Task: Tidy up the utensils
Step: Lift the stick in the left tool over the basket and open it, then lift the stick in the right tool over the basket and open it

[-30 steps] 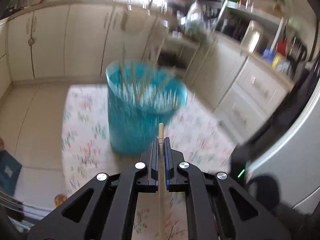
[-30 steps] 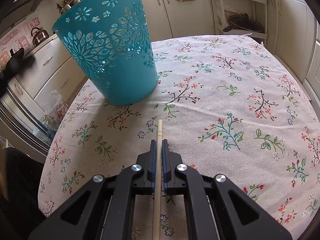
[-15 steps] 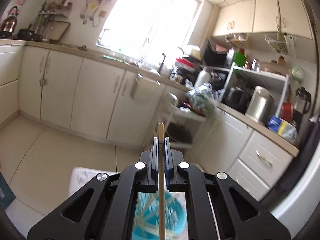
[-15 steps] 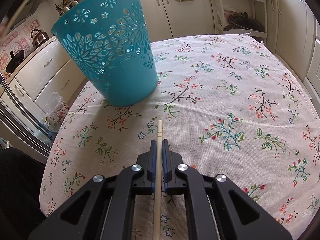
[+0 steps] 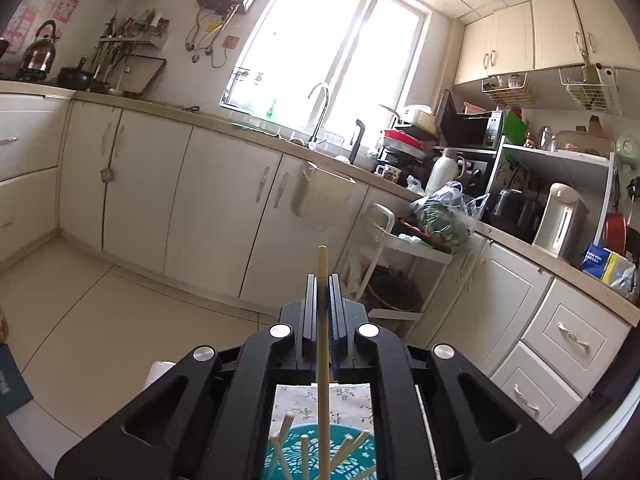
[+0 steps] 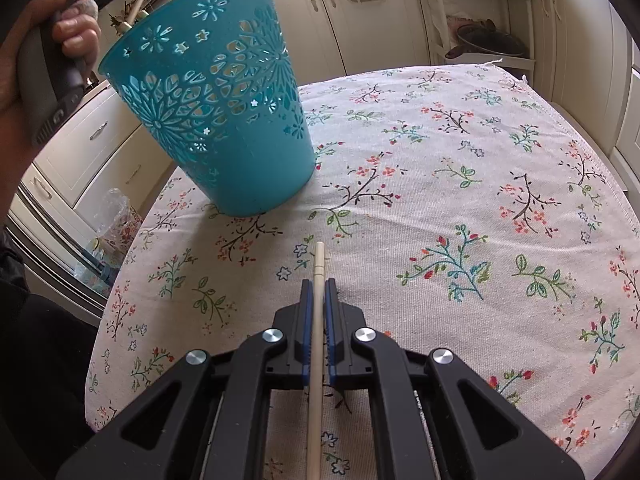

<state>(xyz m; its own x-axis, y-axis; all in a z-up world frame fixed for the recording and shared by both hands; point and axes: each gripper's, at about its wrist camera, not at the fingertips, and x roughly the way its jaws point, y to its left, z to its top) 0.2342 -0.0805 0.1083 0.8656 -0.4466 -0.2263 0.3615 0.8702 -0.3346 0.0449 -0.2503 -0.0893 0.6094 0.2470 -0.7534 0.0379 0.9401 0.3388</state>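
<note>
Left wrist view: left gripper (image 5: 321,280) clamped shut on a wooden chopstick (image 5: 323,360), tip poking past the pads toward the kitchen cabinets (image 5: 224,208). Lower end hanging over the teal basket (image 5: 288,456), among other chopsticks (image 5: 304,456) standing in it. A second ago aimed down at the basket on the table; now raised and tipped up nearly level, facing the window (image 5: 332,48), basket only at the bottom edge.

Right wrist view: right gripper (image 6: 319,292) closed on a second chopstick (image 6: 317,340), angled down over the floral tablecloth (image 6: 460,200). Same spot and aim as a second ago. Basket upright on the cloth, ahead and left. New at top left: a hand (image 6: 76,36) gripping the other tool's handle, its chopstick slanting above the basket rim.
</note>
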